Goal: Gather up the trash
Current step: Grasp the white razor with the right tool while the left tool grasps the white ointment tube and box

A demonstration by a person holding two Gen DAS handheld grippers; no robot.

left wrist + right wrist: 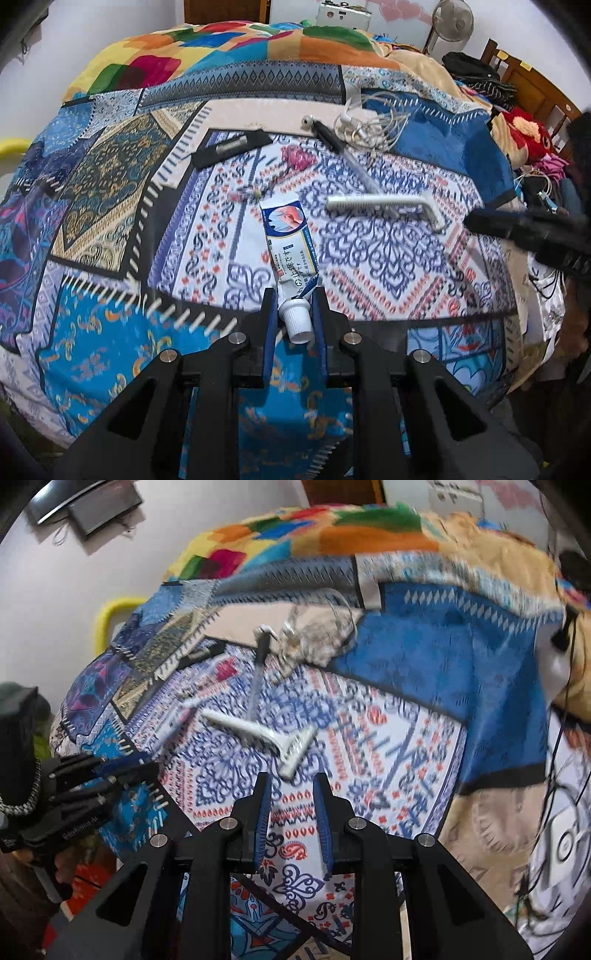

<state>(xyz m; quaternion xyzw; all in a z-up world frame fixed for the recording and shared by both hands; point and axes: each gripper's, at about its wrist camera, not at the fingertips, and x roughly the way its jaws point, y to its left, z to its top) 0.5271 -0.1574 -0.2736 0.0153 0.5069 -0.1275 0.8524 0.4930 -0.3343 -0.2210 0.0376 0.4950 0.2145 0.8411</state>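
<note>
A white ointment tube (291,243) with a ribbed white cap (297,319) lies along the patterned bedspread (388,266). My left gripper (294,297) is shut on the tube's neck just above the cap. A white disposable razor (388,205) lies to its right, and the right gripper (517,229) reaches in from the right edge. In the right wrist view the razor (266,734) lies just beyond my right gripper (292,781). That gripper's jaws stand slightly apart with only bedspread between them, and the razor head's (297,753) near end is at the tips. The left gripper (122,771) shows at the left.
A pen (343,155), tangled white earphones (369,125), a flat black item (231,146) and a pink wrapper (295,158) lie farther back on the bed. A colourful blanket (221,48) is heaped behind. Clothes and cables (535,184) crowd the right side.
</note>
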